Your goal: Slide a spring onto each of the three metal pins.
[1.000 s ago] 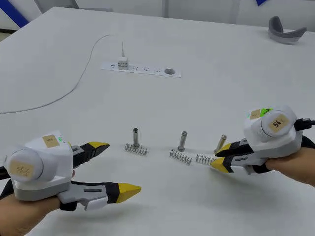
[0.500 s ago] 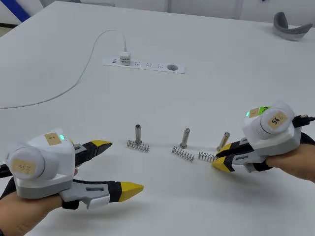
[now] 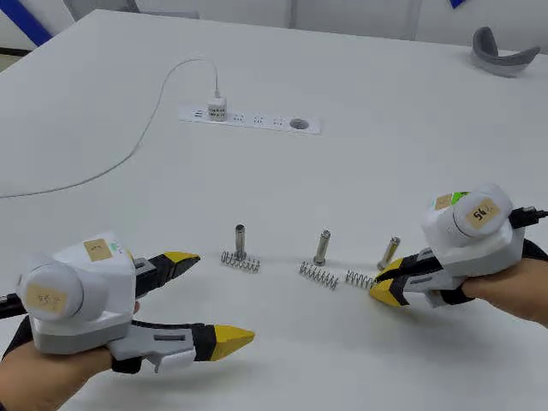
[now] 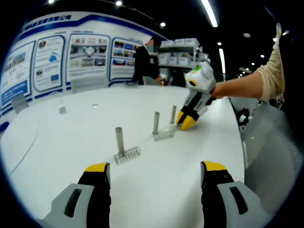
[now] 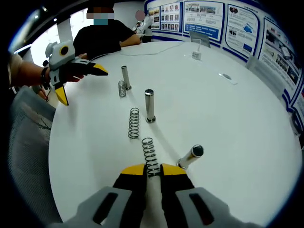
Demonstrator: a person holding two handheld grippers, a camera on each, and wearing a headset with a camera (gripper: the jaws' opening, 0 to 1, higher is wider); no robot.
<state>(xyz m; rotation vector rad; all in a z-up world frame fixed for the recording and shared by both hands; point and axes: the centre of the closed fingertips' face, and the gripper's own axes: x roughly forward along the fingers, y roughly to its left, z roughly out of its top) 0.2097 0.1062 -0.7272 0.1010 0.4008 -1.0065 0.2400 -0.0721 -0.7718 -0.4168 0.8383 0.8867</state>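
At a white workbench (image 3: 385,163), the left gripper (image 3: 214,297) hovers nearest the camera. Its yellow-tipped jaws are spread wide, hold nothing and point toward the row of parts. Across from it, the right gripper (image 3: 383,284) has its jaws pinched narrow on the near end of the right spring (image 3: 360,279), which lies on the table just beside the right pin (image 3: 390,253).

That pin leans, while the middle pin (image 3: 323,247) and left pin (image 3: 240,239) stand upright. The middle spring (image 3: 316,274) and left spring (image 3: 239,261) each lie flat at the foot of their pins. No pin wears a spring yet.

The step in hand looks like lifting the gripped spring and threading it over the leaning pin. A light pinch should spare the coils. The free end ought to lead, with its bore lined up along the pin's tilt rather than straight down. The idle left gripper could steady the pin.

Tan stickers on both grippers carry handwritten numbers, too small to read with confidence.

Farther back sits a white power strip (image 3: 248,121) with a charger plug (image 3: 217,107) and trailing cable (image 3: 128,150). A grey curved object (image 3: 505,56) rests at the far corner. In the gripper views, wall posters (image 4: 88,57) carry print too fine to read.
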